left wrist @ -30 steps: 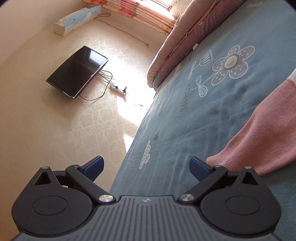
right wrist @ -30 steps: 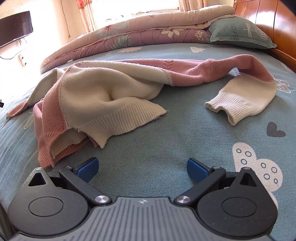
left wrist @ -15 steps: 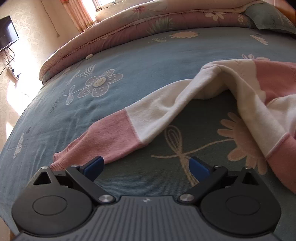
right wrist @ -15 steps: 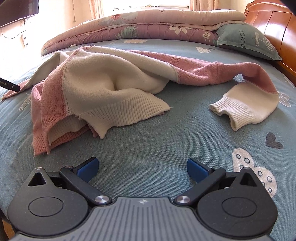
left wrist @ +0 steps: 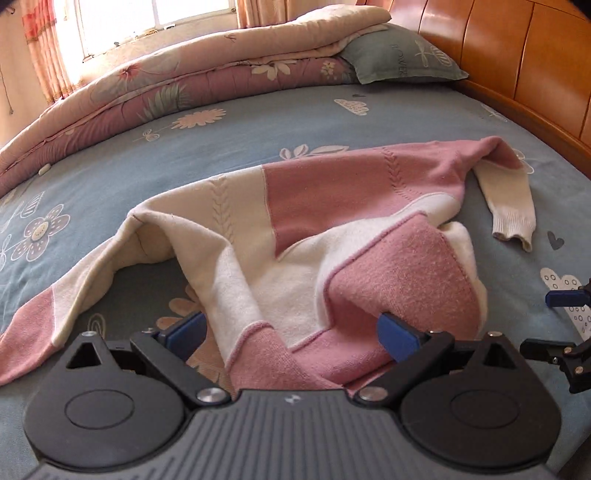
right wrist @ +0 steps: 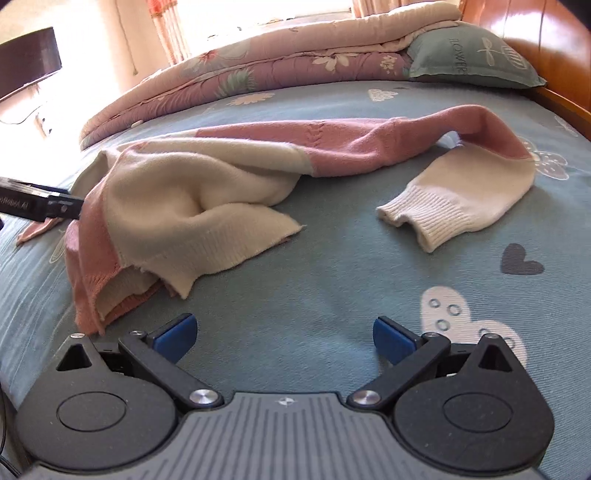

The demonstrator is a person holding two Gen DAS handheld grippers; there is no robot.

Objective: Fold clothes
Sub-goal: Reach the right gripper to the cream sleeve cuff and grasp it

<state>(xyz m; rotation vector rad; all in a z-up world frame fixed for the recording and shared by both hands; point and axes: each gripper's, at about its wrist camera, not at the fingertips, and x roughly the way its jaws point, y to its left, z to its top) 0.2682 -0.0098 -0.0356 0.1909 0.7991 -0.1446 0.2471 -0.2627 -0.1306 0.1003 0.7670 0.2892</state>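
Home bedroom, bed [left wrist: 258, 122] lying under blue floral sheet, folded quilt [left wrist: 184, 85] and pillow [left wrist: 399, 62] sitting beside wooden headboard [left wrist: 517, 55], curtained window [left wrist: 147, 22] glowing behind bed

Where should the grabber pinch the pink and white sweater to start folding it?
Probably the ribbed bottom hem of the sweater. It's a thin edge lying loose nearest the open right gripper, so come low from the near side.
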